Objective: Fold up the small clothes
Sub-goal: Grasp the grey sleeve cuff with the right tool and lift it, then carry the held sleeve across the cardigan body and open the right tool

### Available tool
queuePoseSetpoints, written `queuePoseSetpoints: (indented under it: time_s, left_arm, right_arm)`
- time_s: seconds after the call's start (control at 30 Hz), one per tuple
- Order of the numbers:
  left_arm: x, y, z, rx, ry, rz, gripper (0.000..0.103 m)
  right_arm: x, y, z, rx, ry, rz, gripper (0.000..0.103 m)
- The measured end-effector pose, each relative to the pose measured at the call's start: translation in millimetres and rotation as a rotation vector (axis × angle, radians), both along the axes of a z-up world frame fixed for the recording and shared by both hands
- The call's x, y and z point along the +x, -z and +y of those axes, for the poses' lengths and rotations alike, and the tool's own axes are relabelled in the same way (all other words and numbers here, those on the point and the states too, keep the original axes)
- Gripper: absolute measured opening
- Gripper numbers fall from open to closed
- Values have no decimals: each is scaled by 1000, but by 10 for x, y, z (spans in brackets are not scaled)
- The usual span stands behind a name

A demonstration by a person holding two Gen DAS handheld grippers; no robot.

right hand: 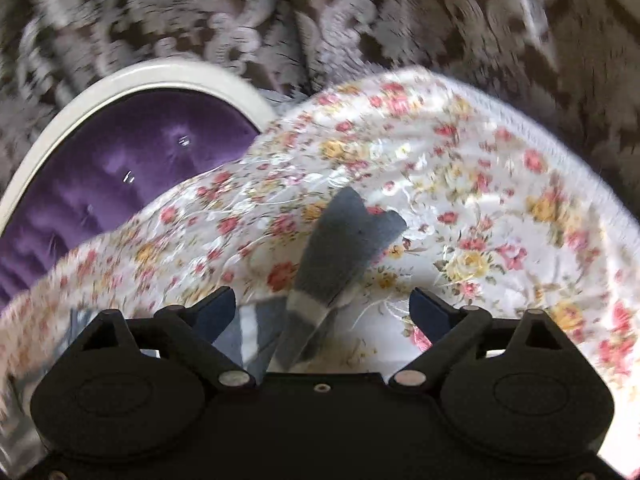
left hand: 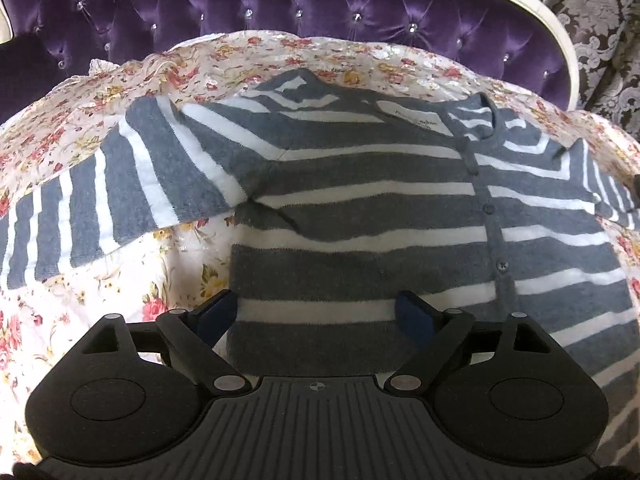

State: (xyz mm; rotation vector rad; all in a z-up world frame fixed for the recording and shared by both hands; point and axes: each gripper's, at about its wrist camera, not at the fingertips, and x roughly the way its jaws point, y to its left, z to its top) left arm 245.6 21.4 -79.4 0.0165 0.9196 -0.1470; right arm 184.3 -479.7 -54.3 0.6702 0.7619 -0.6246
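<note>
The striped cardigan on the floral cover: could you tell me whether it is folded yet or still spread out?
Spread out. The striped cardigan lies flat on the floral cover, button front up, one sleeve stretched sideways.

Cardigan (left hand: 360, 208) on bedspread (left hand: 120, 280), headboard (left hand: 280, 12) behind

A bed with a purple tufted headboard (left hand: 320, 12) carries a floral bedspread (left hand: 120, 280). Directly on the bedspread, just below the headboard, a grey-and-white striped cardigan (left hand: 360, 208) lies flat, buttoned, sleeves spread to both sides.
</note>
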Motion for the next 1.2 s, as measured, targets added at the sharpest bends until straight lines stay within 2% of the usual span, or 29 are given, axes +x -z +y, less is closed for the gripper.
queuePoseSetpoints:
  time_s: [0.17, 0.2, 0.3, 0.37, 0.47, 0.63, 0.8, 1.0, 1.2]
  left_arm:
    - [-51, 44, -18, 11, 36, -38, 98]
    - [-53, 50, -25, 19, 37, -38, 101]
    - [-9, 69, -20, 6, 34, -25, 103]
    - [2, 66, -24, 9, 36, -19, 103]
    - [19, 63, -21, 8, 35, -7, 103]
    - [35, 31, 5, 5, 45, 11, 101]
    - [-29, -72, 65, -16, 34, -11, 101]
    - [-79, -247, 155, -48, 23, -60, 101]
    - [-107, -362, 268, -72, 4, -87, 101]
  right_arm:
    - [84, 219, -207, 83, 52, -25, 75]
    - [91, 233, -218, 81, 57, -27, 72]
    - [119, 249, -247, 58, 49, -41, 57]
    - [137, 255, -251, 58, 21, -45, 33]
    - [140, 176, -175, -3, -8, -41, 27]
    - [175, -95, -6, -74, -63, -64, 27]
    - [297, -503, 361, -154, -187, -110, 27]
    - [530, -970, 1150, -222, -416, -199, 27]
    - [830, -1074, 2060, -231, -656, -263, 27]
